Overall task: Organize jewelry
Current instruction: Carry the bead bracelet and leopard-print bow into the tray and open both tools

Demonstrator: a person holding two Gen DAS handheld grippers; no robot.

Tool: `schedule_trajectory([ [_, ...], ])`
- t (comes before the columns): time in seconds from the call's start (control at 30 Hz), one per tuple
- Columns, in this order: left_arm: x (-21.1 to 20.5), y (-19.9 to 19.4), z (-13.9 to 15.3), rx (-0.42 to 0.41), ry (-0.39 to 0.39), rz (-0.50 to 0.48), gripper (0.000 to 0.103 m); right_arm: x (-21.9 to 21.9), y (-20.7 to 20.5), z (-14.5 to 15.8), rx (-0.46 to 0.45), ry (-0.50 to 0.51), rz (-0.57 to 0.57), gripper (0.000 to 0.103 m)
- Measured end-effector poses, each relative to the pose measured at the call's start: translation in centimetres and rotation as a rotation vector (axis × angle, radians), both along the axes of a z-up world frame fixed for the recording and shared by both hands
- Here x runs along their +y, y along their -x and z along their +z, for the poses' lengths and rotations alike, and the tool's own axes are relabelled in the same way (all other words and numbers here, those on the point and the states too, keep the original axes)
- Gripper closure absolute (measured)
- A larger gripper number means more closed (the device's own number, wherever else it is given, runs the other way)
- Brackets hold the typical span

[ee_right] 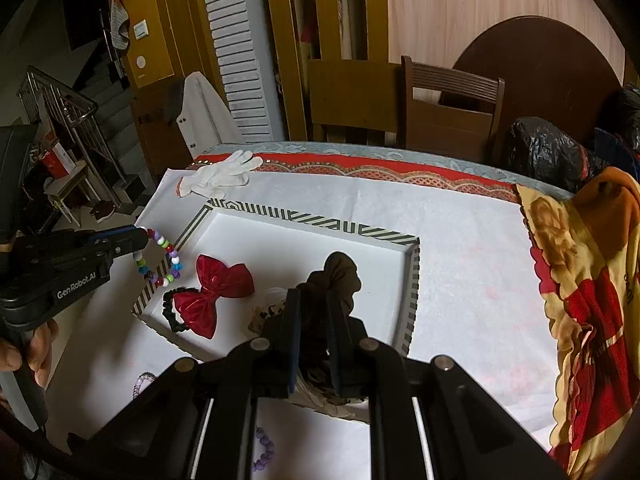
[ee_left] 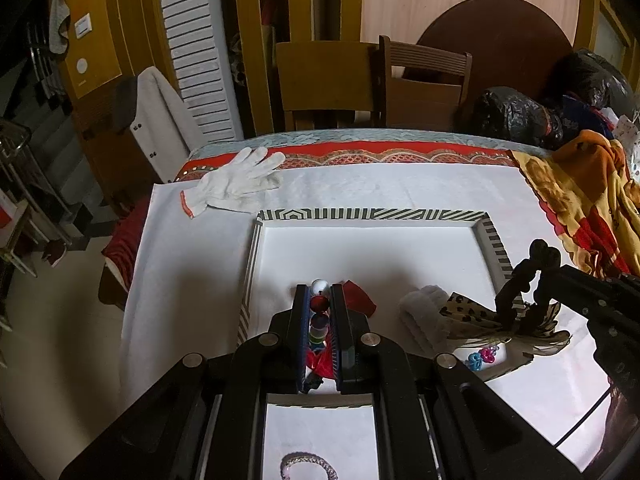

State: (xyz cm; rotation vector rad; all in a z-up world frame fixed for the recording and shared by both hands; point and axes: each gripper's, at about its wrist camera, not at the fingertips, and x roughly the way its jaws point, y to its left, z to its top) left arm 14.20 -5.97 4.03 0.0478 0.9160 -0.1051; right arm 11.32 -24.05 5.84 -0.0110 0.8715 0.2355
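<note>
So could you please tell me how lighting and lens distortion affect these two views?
Left wrist view: dim room, fisheye bends the louvred door, dark vignette at the corners, white tray bright, gripper shadow across it. Right wrist view: same curvature; the dark scrunchie loses detail, the beaded bracelet stays sharp.

White cloth-covered table (ee_right: 460, 248) bearing one shallow white tray (ee_right: 304, 216) with striped black-and-white rim. Right gripper (ee_right: 312, 320), foreground, jaws clamped on a dark brown scrunchie (ee_right: 340, 272) raised over the tray's near part. Left gripper (ee_right: 138, 240), entering from the left edge, hand (ee_right: 36, 348) visible on its handle, holds a multicoloured bead bracelet (ee_right: 162, 258) that hangs over the tray's left rim. In tray: red bow (ee_right: 216, 292) on a black band, lying flat; pale patterned item partly hidden behind the right gripper. On cloth outside tray: white glove (ee_right: 218, 174) at far left; purple bead bracelet (ee_right: 266, 450) near bottom edge. Floral blanket (ee_right: 588, 280) at right.
</note>
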Motion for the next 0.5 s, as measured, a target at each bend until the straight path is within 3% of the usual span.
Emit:
schedule_trajectory([
  [0.37, -0.6, -1.2, 0.3, -0.011, -0.002, -0.009, 0.097, -0.4, -1.7, 0.1, -0.012, -0.005, -0.019, 0.091],
  [0.5, -1.2, -3.0, 0.1, 0.01, 0.035, -0.014, 0.097, -0.5, -3.3, -0.1, -0.009, -0.026, -0.027, 0.091],
])
